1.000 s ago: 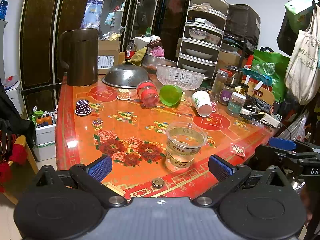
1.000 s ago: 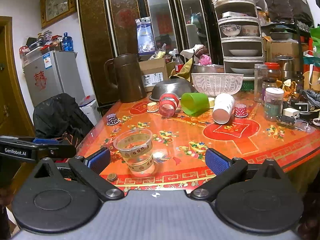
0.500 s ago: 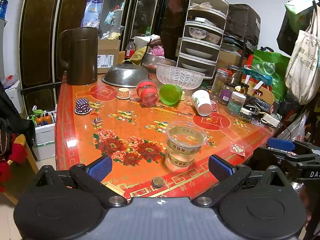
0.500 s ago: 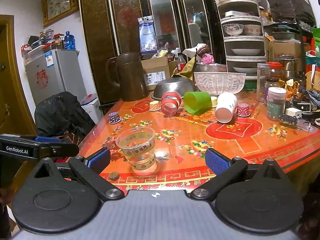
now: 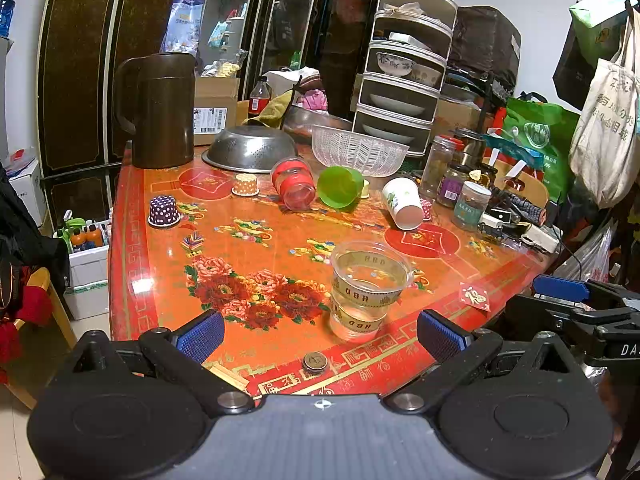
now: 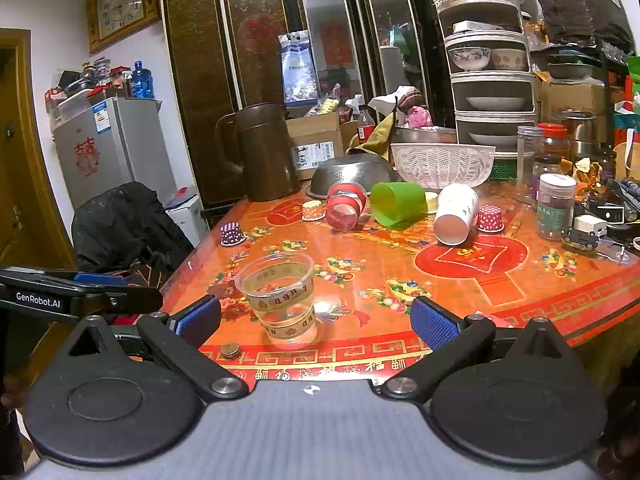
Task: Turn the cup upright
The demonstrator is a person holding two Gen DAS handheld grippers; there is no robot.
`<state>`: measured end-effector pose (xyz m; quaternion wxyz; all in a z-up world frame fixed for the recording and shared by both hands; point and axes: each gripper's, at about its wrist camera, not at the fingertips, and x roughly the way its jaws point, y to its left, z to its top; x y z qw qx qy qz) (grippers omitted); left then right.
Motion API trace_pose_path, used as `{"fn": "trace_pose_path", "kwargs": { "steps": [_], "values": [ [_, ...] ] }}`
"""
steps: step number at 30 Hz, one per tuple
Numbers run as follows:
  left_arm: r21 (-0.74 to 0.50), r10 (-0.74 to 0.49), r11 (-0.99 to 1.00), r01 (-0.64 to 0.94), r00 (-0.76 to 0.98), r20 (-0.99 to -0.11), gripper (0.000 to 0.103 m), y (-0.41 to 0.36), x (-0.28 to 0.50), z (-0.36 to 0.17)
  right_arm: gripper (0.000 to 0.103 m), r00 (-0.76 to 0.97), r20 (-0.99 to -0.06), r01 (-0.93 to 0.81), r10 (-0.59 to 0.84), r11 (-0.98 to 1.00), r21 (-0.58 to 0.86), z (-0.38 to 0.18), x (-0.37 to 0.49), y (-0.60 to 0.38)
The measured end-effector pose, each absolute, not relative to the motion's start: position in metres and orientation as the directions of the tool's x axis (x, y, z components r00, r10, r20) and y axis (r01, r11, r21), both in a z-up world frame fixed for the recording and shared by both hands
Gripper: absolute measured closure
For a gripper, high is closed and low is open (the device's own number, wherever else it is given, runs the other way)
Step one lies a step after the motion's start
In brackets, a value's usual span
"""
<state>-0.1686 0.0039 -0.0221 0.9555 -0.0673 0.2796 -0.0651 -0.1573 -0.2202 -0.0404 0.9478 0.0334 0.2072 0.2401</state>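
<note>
Almost nothing has moved. The left view matches a second ago, and the right view has only drifted a touch, so the clear cup [image 6: 282, 296] sits slightly further right in frame. No cup has changed pose. The left gripper [image 5: 320, 332] has its jaws wide apart and empty, hanging at the near edge of the table [image 5: 240, 256]. The right gripper [image 6: 316, 320] is the same, spread and holding nothing. The clear cup [image 5: 366, 292] stands mouth up near that edge, just past a coin [image 5: 315, 361]. It's right of centre in the left view and left of centre in the right view, so it sits between the two tools, about equally close to each and touching neither. It already looks upright, so if it's the target, the job reads as done. Three cups are on their sides well beyond it, mid-table. The red cup [image 5: 294, 184] points its open end roughly at the cameras. The green cup [image 5: 340, 192] is just beside it and lies more crosswise in the right view; I can't tell which end is its mouth. The white cup [image 5: 402, 204] has its mouth toward the near edge and its base away, with its long axis running roughly front to back. My guess is any further flip goes to one of these. The white cup lies to the right, so the right tool is likely nearer, and it needs a forward reach with the jaws across the axis.
</note>
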Motion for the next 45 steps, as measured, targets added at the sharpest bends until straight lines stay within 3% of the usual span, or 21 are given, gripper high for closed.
{"fn": "trace_pose_path", "kwargs": {
  "steps": [45],
  "values": [
    [-0.164,-0.164,0.983,0.088,0.828,-0.536,0.000,0.0017,-0.1672,-0.0283,0.001,0.791,-0.382,-0.446,0.479,0.877,0.175,-0.0439,-0.1595,-0.2181]
  ]
}}
